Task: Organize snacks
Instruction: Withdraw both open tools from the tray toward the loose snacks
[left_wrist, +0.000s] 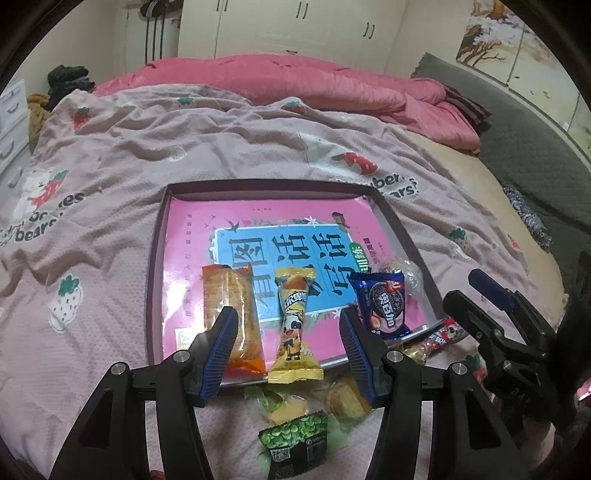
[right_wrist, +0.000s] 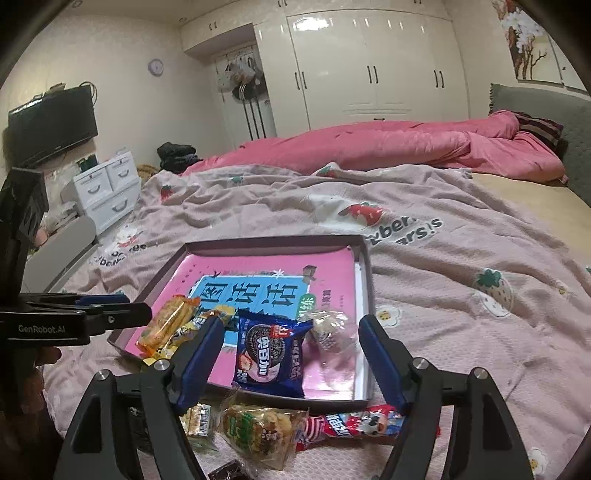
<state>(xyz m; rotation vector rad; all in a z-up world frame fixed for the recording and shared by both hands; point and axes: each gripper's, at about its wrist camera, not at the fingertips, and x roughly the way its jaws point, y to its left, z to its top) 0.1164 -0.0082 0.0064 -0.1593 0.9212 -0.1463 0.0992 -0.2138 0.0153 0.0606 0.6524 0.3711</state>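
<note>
Both tongs, left (left_wrist: 288, 332) and right (right_wrist: 290, 345), stand spread and empty; the Oreo packet (right_wrist: 271, 354) is light, crinkly, slippery, best pinched across its middle

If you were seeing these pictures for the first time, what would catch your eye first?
The shallow tray on the strawberry-print blanket, lined with a bright pink and blue book, stands out at once. Along its near edge lie an orange packet, a yellow cow-print candy and a blue cookie pack. Both grippers hover open above them, with more snacks loose on the blanket in front.
</note>
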